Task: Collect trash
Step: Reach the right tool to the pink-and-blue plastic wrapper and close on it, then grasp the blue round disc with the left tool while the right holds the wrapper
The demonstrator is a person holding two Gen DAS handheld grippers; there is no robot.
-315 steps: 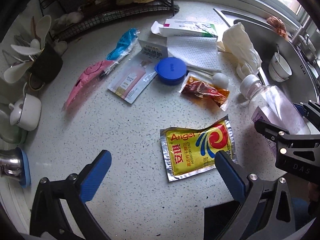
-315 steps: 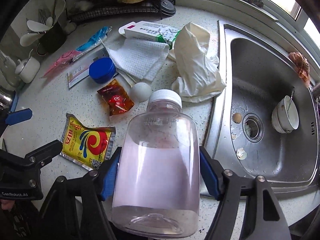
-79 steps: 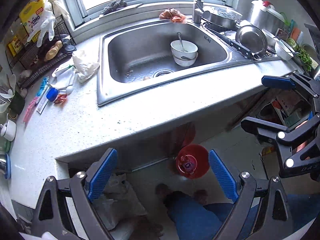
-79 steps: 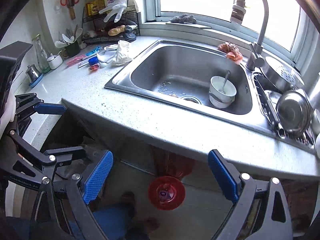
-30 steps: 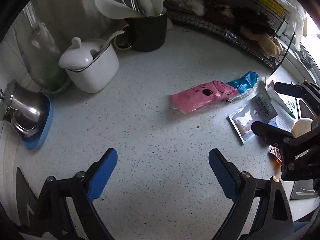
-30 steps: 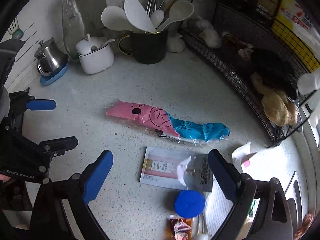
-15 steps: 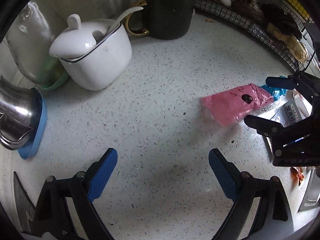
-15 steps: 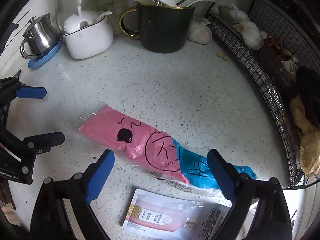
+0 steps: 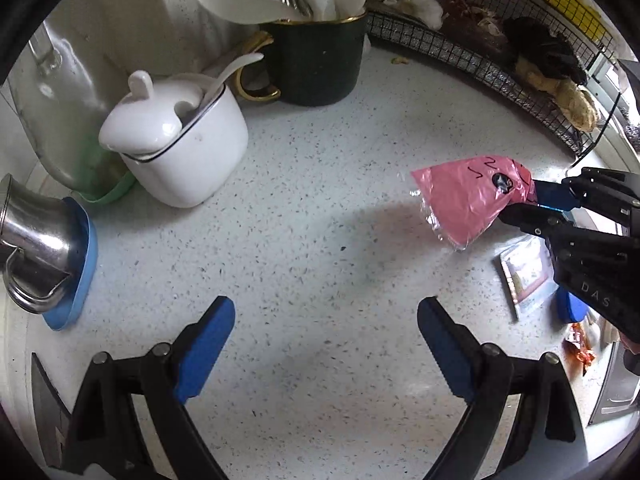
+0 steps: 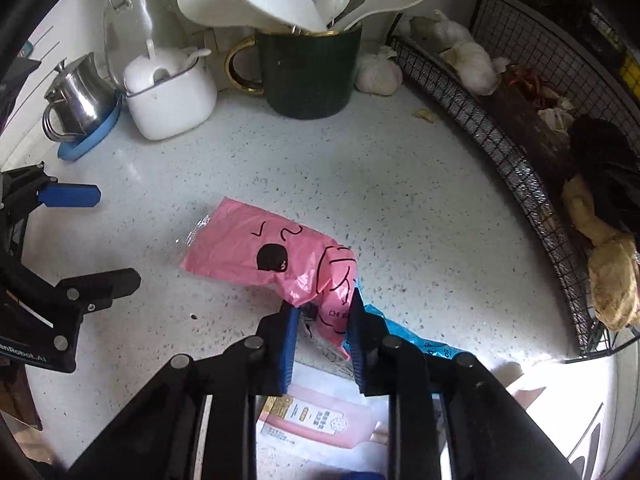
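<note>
A pink and blue plastic wrapper (image 10: 276,256) lies on the speckled counter. My right gripper (image 10: 322,312) is shut on its crumpled middle, the pink end sticking out ahead. In the left wrist view the same wrapper (image 9: 468,204) shows at the right, its pink end lifted off the counter by the right gripper (image 9: 532,200). My left gripper (image 9: 324,336) is open and empty over bare counter, to the left of the wrapper. A pink sachet (image 10: 320,420) lies just under the right gripper.
A white lidded pot (image 9: 176,144), a dark green utensil mug (image 9: 320,60) and a steel pitcher on a blue coaster (image 9: 36,248) stand at the back left. A wire rack (image 10: 520,120) with garlic and ginger runs along the right. A red sauce packet (image 9: 578,346) lies at the far right.
My right gripper has closed on the pink and blue wrapper, crumpling it and lifting its pink end. My left gripper has moved closer to the counter and stays open.
</note>
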